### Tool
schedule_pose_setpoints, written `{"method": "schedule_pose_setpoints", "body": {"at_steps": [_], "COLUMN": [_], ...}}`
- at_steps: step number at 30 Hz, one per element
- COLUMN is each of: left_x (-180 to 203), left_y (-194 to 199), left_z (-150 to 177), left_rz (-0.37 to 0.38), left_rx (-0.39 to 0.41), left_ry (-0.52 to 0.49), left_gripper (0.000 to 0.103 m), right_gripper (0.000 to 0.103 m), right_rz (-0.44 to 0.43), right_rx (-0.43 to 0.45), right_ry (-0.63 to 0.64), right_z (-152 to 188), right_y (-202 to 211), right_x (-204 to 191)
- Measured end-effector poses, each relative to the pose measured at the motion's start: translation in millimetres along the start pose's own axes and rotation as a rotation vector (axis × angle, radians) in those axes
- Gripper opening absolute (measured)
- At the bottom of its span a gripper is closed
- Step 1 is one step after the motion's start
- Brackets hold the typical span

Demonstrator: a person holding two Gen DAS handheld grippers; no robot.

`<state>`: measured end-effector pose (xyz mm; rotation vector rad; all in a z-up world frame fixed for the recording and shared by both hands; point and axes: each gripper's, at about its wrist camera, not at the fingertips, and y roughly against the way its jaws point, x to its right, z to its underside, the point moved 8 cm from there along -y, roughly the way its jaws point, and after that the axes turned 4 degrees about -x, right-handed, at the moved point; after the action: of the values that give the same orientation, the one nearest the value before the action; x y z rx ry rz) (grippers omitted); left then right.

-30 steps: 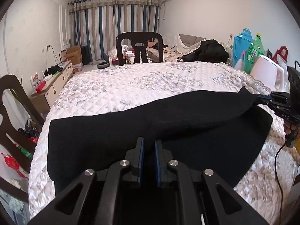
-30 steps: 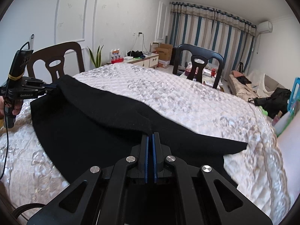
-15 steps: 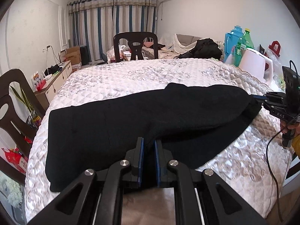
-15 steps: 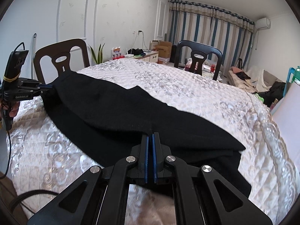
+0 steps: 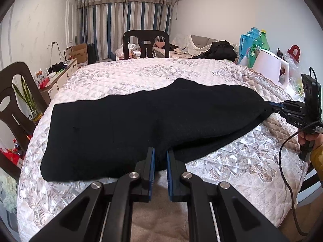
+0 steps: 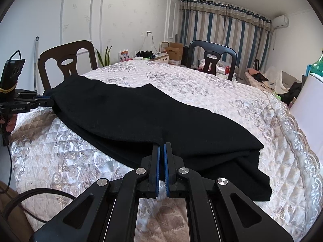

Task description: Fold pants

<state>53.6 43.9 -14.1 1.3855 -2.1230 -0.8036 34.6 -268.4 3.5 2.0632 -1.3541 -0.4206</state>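
pants [image 5: 141, 125] folded lengthwise, black, pinched by both claws.

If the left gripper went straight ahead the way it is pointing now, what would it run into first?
The left gripper already pinches the near edge of the black pants, so going straight on would push into that cloth lying on the quilted table cover. Beyond it, likely the dark chair, though depth is unclear.

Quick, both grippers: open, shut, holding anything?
Left gripper: shut on the pants.
Right gripper: shut on the pants.
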Motion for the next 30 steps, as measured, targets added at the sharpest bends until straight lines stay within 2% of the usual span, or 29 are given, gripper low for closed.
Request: {"method": "schedule_pose_setpoints", "body": {"at_steps": [4,8,14,18,19,21,22,25,27,30], "left_x": [-0.8,-1.9,-2.9,-4.1,-4.8,-5.7,-5.0,3.0,10.7,23.9], "left_y": [-5.3,-6.2,-4.2,6.0,9.3,15.6,17.9,20.0,17.0,8.2], "left_z": [11.0,13.3,14.0,13.5,12.5,8.8,5.6,-5.7,-14.0,-25.4], "left_rz": [-0.004,0.01,0.036,0.084,0.089,0.083,0.083,0.094,0.101,0.144], "left_rx": [-0.038,-0.048,-0.063,-0.052,-0.043,-0.023,-0.014,0.008,0.019,0.02], "left_ry": [-0.003,0.016,0.036,0.095,0.105,0.114,0.112,0.078,0.05,0.04], "left_gripper": [0.013,0.013,0.017,0.018,0.02,0.037,0.04,0.041,0.043,0.047], "right_gripper": [0.003,0.003,0.004,0.011,0.011,0.012,0.013,0.025,0.038,0.043], "right_rz": [0.005,0.0,-0.034,-0.037,-0.027,-0.004,0.007,0.059,0.058,0.027], "right_rx": [-0.017,-0.088,-0.143,-0.147,-0.141,-0.135,-0.132,-0.122,-0.11,-0.098], "right_ry": [0.021,0.058,-0.012,-0.074,-0.097,-0.153,-0.179,-0.249,-0.315,-0.367], "right_z": [2.2,11.0,25.5,32.1,33.0,35.5,36.3,33.4,29.8,25.7], "right_y": [-1.5,-10.1,-7.0,-0.4,2.3,7.3,9.0,10.5,8.8,5.2], "right_x": [-3.2,-9.5,0.5,11.6,17.7,32.9,40.6,65.6,82.6,94.6]}}
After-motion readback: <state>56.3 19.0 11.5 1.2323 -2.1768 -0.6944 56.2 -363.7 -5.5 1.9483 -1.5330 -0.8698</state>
